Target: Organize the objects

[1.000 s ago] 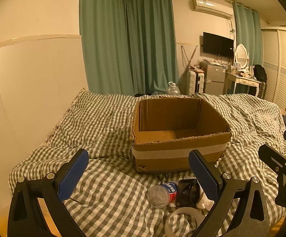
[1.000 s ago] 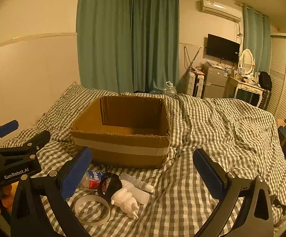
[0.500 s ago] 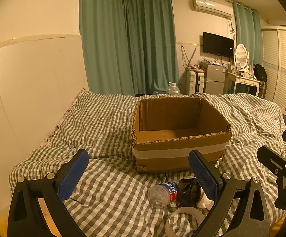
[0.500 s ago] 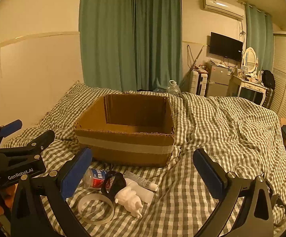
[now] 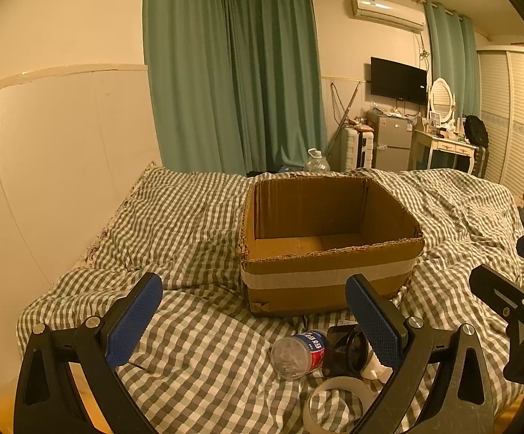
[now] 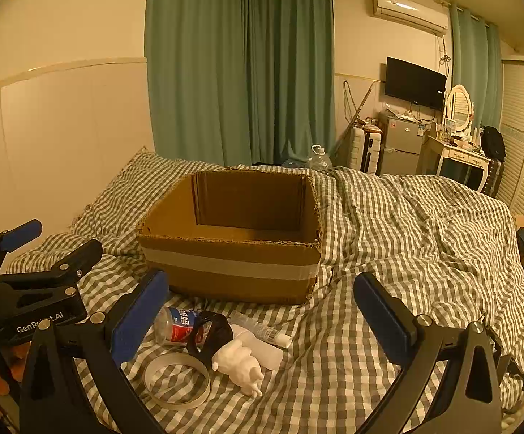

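in the right wrist view the cardboard box (image 6: 231, 249) and the clutter before it sit further right and a little lower in frame than a second ago; the left gripper (image 6: 27, 253) at left edge appears higher.

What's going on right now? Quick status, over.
Both grippers, left and right, open, holding nothing. Box empty. Bottle, tape ring, figurine on bed, nothing in the way.
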`<state>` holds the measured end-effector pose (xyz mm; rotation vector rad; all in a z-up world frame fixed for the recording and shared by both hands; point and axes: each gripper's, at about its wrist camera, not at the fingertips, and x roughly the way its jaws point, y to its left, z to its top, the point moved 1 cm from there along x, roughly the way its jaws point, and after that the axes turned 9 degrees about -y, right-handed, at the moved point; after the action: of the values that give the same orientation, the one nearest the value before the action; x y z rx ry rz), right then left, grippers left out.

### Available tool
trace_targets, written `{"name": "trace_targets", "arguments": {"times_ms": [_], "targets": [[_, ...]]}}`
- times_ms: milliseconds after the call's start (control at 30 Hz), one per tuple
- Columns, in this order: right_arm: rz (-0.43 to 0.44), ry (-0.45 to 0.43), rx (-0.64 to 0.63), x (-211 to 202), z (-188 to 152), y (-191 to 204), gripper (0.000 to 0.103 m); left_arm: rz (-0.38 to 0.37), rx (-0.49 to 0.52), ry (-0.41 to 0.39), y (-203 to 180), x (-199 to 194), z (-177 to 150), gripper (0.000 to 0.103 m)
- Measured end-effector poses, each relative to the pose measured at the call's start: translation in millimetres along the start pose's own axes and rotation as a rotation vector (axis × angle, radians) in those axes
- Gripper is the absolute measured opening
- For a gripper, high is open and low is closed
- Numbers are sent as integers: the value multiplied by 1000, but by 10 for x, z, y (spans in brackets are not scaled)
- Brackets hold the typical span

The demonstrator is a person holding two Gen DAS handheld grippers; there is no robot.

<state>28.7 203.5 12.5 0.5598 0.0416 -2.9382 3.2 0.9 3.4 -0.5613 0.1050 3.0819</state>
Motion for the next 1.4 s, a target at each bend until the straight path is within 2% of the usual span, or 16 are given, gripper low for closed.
{"name": "trace_targets", "arguments": {"times_ms": [433,900,1167,1400], "targets": [[2,-3,-15,-28,-1,38,103,3,3,-13,33,-30,68,103],[-18,-31,18,-188,-41,-44,103,10,-1,-12,44,-249,142,103],[-20,5,19,-173,-195,-71,103,-11,23,51,-34,-210,-124,103],[-26,64,22,-24,-351,-87,103,-65,75,185,-224,26,-728,103]]}}
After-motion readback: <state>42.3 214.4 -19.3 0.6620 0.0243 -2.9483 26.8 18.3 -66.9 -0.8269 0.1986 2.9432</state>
